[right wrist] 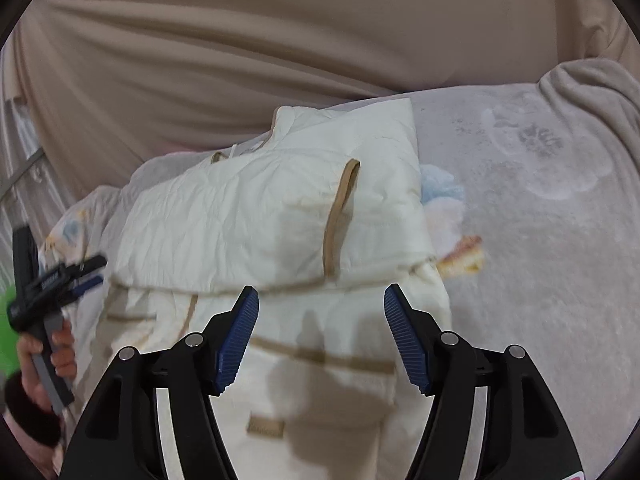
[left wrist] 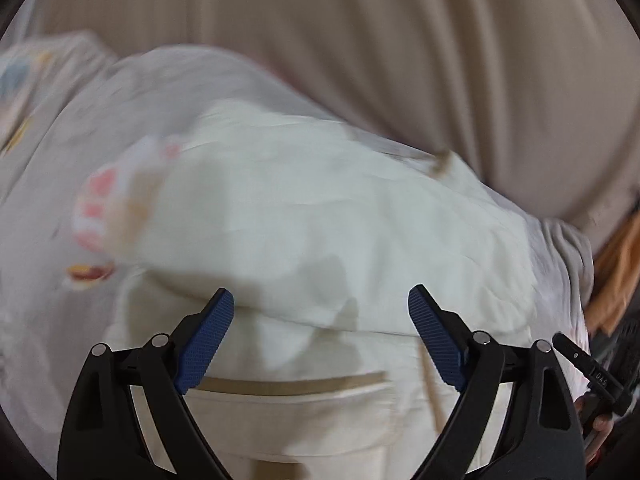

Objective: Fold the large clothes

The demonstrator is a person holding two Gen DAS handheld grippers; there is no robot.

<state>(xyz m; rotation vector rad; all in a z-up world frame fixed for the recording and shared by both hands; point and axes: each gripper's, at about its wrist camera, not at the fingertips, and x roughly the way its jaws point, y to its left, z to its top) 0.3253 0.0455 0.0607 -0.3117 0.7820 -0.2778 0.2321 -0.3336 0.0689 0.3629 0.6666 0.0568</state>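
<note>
A cream padded jacket (left wrist: pixel 320 220) with tan trim lies folded over on itself on the bed. In the right wrist view the jacket (right wrist: pixel 260 220) shows a tan strip (right wrist: pixel 338 216) on its upper layer and a collar at the far end. My left gripper (left wrist: pixel 321 292) hangs open just above the fold's near edge, with nothing between its blue pads. My right gripper (right wrist: pixel 321 288) is open too, over the lower layer, and its pads are apart from the cloth. At the left edge of the right wrist view a hand (right wrist: pixel 44 360) holds the left gripper (right wrist: pixel 98 270).
A pale plush blanket (right wrist: pixel 540 240) with faint printed figures covers the bed around the jacket. Beige draped fabric (right wrist: pixel 240 60) rises behind the bed. Orange cloth (left wrist: pixel 624 264) shows past the bed's right edge in the left wrist view.
</note>
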